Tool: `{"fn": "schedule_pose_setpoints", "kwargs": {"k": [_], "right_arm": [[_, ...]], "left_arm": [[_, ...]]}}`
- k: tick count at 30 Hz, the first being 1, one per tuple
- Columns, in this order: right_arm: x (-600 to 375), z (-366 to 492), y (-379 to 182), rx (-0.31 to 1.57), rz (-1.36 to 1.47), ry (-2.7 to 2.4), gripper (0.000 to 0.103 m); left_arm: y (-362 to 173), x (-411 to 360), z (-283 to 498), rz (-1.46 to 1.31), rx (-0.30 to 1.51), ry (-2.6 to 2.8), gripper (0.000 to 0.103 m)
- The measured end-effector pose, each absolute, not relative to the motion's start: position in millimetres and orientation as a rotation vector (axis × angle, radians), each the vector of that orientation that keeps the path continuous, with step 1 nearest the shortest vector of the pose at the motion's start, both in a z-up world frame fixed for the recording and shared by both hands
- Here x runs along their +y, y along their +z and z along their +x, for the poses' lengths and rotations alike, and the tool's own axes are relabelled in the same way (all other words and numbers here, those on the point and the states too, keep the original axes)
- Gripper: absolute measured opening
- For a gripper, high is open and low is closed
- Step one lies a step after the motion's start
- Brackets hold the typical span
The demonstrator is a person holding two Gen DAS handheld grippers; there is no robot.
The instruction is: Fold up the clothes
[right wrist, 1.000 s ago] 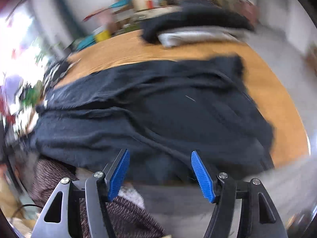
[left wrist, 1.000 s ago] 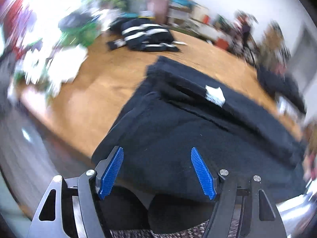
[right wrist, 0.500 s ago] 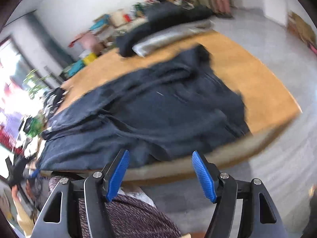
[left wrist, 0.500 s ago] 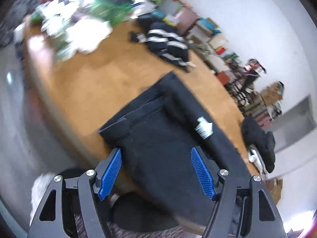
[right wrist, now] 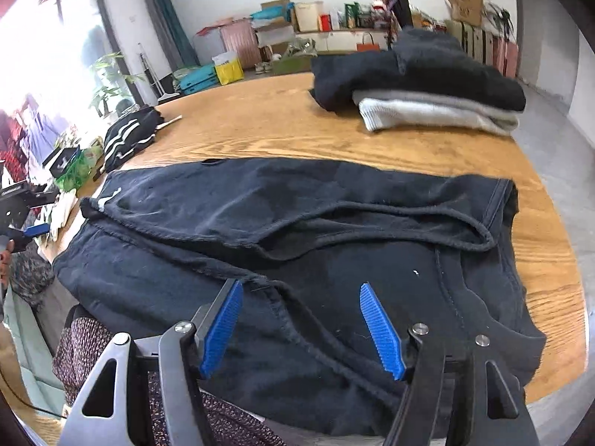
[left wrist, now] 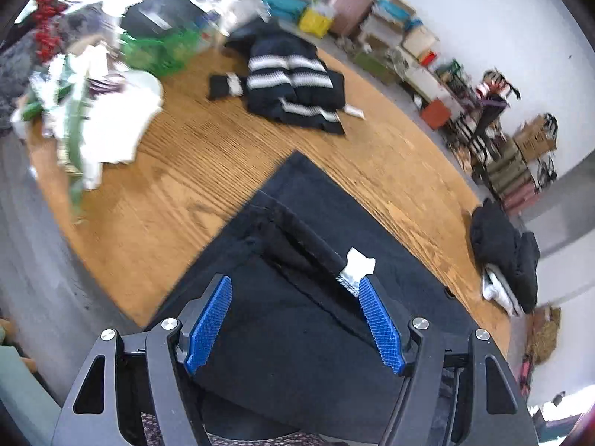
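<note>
The wooden bench [right wrist: 260,119] carries a black garment [right wrist: 297,223] spread flat along its near edge, its lower part hanging over that edge. A white tag [left wrist: 359,262] sits at a folded seam of it. At the far right corner lies a pile [right wrist: 420,81] of folded clothes, black on top of grey. Near the far left edge lies a striped sweater [left wrist: 290,81], black with white bands, and white cloth [left wrist: 111,122] is heaped at the left corner. The left tool [left wrist: 295,319] hangs above the garment with jaws apart, gripping nothing. The right tool [right wrist: 301,323] likewise stands open over the garment's near part, empty.
</note>
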State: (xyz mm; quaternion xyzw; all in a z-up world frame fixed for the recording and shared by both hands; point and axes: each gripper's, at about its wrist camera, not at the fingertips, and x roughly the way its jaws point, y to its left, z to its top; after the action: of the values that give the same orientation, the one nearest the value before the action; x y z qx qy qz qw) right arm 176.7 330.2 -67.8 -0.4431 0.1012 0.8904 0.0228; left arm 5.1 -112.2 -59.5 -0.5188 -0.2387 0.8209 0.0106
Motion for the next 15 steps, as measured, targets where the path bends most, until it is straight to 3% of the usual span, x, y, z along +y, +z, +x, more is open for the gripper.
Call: {"fn": "schedule_pose_setpoints", "kwargs": {"k": [4,15], "right_arm": [[356.0,170.4,-73.9,0.374,-1.345,2.673,0.069],[441.0,161.7,-80.6,0.632,-1.245,2.412,0.069]], "left_arm": [[-94.4,-108.3,-20.1,-1.776,-0.832,2.464,0.072],[-108.8,-105.0,-52.5,-1.738,-0.816,2.575,0.071]]}}
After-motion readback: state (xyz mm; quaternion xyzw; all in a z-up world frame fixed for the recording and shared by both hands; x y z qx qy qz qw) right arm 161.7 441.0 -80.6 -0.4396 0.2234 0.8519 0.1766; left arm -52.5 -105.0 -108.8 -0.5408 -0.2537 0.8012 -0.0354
